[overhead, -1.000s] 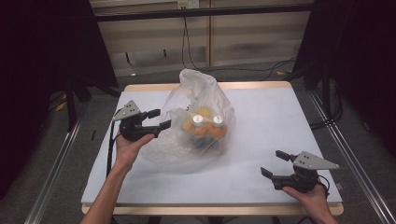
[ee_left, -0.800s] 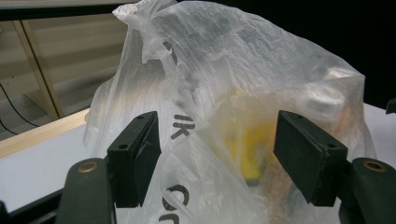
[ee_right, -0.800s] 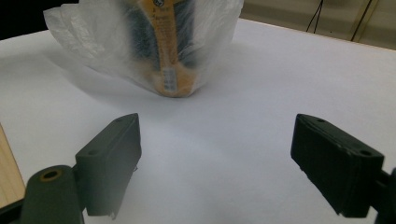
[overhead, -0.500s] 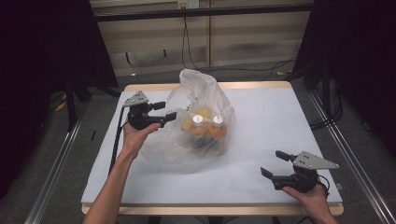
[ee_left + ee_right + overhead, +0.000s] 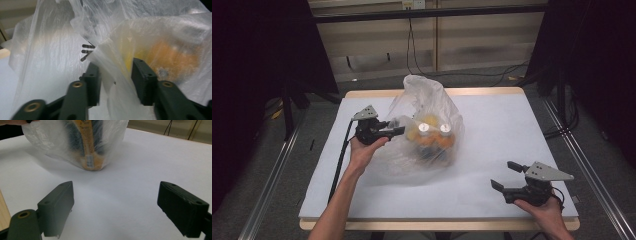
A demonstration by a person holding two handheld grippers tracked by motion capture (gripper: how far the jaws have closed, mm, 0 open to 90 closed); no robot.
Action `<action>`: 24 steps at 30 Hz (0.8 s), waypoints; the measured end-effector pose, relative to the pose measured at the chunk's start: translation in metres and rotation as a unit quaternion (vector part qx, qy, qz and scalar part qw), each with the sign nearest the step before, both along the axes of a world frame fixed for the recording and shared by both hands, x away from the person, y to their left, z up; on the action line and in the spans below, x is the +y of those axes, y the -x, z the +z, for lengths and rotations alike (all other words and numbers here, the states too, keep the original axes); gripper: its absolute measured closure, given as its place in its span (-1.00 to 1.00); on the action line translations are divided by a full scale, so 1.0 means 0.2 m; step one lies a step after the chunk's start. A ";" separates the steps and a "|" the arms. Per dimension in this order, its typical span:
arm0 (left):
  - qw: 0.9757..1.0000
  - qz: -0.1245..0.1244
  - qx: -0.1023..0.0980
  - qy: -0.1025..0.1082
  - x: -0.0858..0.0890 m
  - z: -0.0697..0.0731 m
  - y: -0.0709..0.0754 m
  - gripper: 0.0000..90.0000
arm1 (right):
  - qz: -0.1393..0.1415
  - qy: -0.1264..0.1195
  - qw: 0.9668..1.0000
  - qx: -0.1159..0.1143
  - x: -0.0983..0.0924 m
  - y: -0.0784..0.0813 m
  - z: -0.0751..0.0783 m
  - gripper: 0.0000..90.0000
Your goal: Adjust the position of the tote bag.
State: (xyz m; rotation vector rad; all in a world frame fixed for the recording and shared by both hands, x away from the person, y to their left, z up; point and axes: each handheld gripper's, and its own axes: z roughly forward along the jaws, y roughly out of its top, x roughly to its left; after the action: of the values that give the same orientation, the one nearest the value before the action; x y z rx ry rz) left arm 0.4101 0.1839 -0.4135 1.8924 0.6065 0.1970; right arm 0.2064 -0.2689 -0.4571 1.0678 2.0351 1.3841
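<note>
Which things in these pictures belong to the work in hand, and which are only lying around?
Part of the work:
- plastic bag, a fold of it between the left gripper jaws, which have just been closing
- bottles inside the bag
- right gripper, open, apart from the bag

Just around:
- white table
- cables behind the table
- floor rails

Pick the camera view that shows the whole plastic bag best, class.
The high view: the whole plastic bag stands on the table. The left gripper view has only crumpled film between the jaws; the right gripper view shows its lower part.
</note>
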 end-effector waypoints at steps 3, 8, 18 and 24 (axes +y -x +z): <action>1.000 -0.004 -0.002 0.011 0.01 0.02 0.01 0.57 | 0.000 0.001 1.000 -0.002 0.00 0.00 0.00 -0.70; 1.000 -0.016 -0.013 0.020 0.00 0.04 0.03 0.84 | 0.003 0.002 1.000 0.003 0.00 0.00 0.00 -0.70; 0.999 -0.023 -0.022 0.030 0.01 0.11 0.07 1.00 | 0.003 0.005 1.000 0.004 0.00 -0.01 0.00 -0.70; 0.997 -0.045 -0.040 0.043 -0.03 0.19 0.12 1.00 | 0.002 0.006 1.000 0.005 0.00 -0.01 0.00 -0.71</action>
State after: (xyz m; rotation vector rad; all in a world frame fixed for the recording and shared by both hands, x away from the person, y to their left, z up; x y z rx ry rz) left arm 0.3857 0.1771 -0.3756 1.8160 0.4673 0.1848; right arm 0.2075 -0.2692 -0.4580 1.0687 2.0511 1.3702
